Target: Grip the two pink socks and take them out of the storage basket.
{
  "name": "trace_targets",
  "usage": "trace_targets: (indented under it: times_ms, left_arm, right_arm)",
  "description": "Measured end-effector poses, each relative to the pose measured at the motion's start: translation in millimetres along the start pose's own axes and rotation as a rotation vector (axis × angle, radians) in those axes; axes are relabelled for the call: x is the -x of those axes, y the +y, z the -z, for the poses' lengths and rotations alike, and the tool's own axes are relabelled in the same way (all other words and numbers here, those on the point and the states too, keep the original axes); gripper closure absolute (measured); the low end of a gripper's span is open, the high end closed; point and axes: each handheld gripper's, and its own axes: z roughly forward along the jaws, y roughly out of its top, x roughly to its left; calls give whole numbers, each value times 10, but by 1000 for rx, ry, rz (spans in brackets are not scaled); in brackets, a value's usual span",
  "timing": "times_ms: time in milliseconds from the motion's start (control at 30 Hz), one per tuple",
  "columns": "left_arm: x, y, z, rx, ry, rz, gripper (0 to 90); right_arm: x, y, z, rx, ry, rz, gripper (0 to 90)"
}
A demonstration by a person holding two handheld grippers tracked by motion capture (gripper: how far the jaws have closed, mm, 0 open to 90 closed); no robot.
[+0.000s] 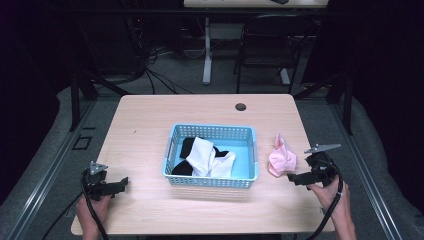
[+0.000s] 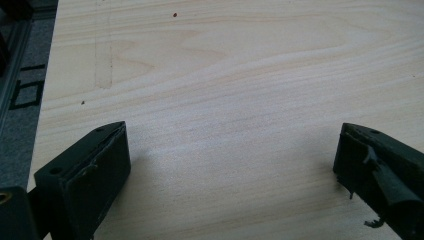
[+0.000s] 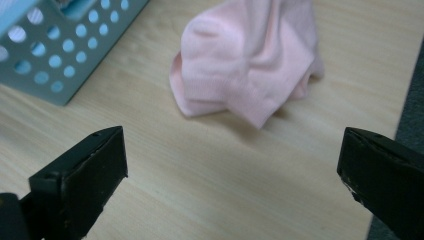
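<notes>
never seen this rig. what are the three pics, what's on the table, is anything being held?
No robot here: a person holds a hand-operated tool with two black tongs in each hand. The high view looks down on the table; the left tongs sit near its left edge, the right tongs near its right. The other two pictures come from cameras riding on each tool, looking out between its jaws. On the table stands a light blue perforated basket with white and black cloth pieces inside. A pink sock lies bunched beside the basket, just ahead of the right tongs. Both tongs stand open and hold nothing.
</notes>
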Motion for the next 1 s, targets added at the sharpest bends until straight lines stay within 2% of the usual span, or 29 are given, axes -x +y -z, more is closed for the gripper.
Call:
trace_targets:
  times_ms: [33,67,100,133,267,433,667,833,867,1000]
  left_arm:
    - [0,0,0,0,0,0,17]
    - [0,0,0,0,0,0,17]
    - [0,0,0,0,0,0,17]
    - [1,0,0,0,0,1,17]
    - [1,0,0,0,0,0,17]
    - [1,0,0,0,0,0,17]
    - [1,0,0,0,0,1,17]
    - [1,0,0,1,1,-1,18]
    - [3,-1,0,2,1,-1,18]
    - [3,-1,0,2,1,0,18]
  right_arm:
    - [0,0,0,0,0,0,0]
    - [9,-119,-77,8,3,-14,0]
    - [9,-119,-77,8,3,-14,0]
    - [21,-228,-167,3,13,-39,0]
    - [18,-360,-277,4,1,-47,0]
    - [30,-549,-363,62,-32,-65,0]
    - [70,-666,-408,111,-64,-65,0]
    - [71,-694,-453,95,-99,-47,0]
    - [74,-722,-462,124,-108,-57,0]
    - [77,-759,-466,153,-110,-56,0]
